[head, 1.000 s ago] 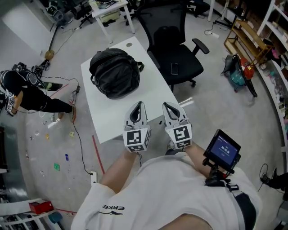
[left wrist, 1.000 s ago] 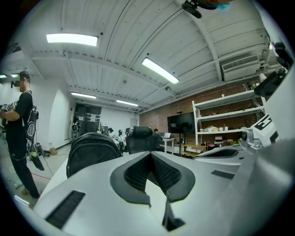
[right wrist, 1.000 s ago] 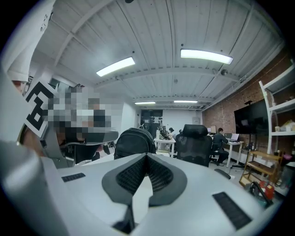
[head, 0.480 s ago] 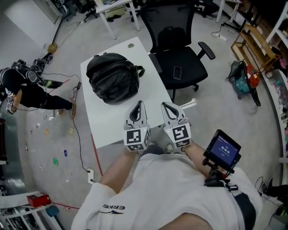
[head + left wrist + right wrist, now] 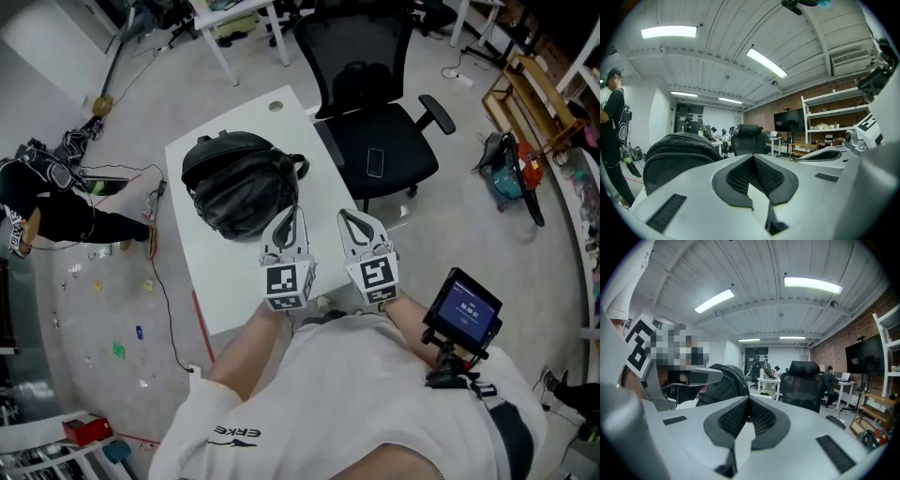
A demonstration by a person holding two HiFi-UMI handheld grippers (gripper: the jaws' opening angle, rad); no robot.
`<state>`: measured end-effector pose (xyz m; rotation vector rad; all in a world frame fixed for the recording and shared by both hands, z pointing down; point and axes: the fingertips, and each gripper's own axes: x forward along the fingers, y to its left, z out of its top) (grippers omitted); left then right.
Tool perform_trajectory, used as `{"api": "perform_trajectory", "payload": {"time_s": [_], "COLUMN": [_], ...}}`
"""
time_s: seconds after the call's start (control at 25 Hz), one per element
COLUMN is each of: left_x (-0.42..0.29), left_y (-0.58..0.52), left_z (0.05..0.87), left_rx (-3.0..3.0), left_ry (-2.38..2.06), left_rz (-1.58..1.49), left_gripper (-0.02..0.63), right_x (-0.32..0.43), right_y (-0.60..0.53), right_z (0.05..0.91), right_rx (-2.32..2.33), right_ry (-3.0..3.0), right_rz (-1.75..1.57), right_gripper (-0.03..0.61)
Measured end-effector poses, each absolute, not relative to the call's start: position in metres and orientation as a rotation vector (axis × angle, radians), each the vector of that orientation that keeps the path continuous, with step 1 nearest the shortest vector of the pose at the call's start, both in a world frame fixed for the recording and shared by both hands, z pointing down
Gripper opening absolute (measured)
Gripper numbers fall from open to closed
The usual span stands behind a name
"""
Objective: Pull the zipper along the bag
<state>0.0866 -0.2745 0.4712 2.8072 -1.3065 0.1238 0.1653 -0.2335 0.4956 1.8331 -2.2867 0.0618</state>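
Observation:
A black backpack (image 5: 242, 183) lies on a small white table (image 5: 330, 202). My left gripper (image 5: 292, 212) is shut and empty, its tip just short of the bag's near side over the table. Beside it, my right gripper (image 5: 346, 217) is shut and empty over the table's right part, a little right of the bag. In the left gripper view the backpack (image 5: 677, 152) bulges at the left beyond the left gripper (image 5: 752, 157). The right gripper view shows the backpack (image 5: 723, 383) left of the right gripper (image 5: 749, 401). I cannot make out the zipper.
A black office chair (image 5: 375, 122) with a phone (image 5: 375, 161) on its seat stands right of the table. A person in black (image 5: 42, 192) is at the far left amid floor cables. Wooden shelving (image 5: 525, 84) and a bag (image 5: 506, 159) stand at the right. A small screen (image 5: 464, 314) hangs at my right side.
Both grippers have moved forward from the table's near edge toward the backpack, staying shut side by side. The left tip now nearly reaches the bag.

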Motion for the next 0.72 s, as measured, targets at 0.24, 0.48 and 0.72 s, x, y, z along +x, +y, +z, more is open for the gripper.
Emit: {"api": "perform_trajectory", "payload": {"time_s": [0.24, 0.48, 0.72], "left_x": [0.095, 0.108, 0.125], "left_y": [-0.302, -0.333, -0.368], "left_z": [0.473, 0.477, 0.478], "left_rx": [2.834, 2.842, 2.867], "left_ry": [-1.272, -1.34, -1.504], "left_rz": [0.144, 0.229, 0.452], "left_gripper": [0.003, 0.003, 0.003], "right_x": [0.164, 0.174, 0.194], "right_y": [-0.262, -0.29, -0.326], "right_z": [0.5, 0.506, 0.517], "right_rx": [1.825, 1.76, 1.627], "right_ry": [-2.272, -2.312, -2.389], "right_rz": [0.071, 0.073, 0.082], "right_gripper": [-0.005, -0.005, -0.005]}}
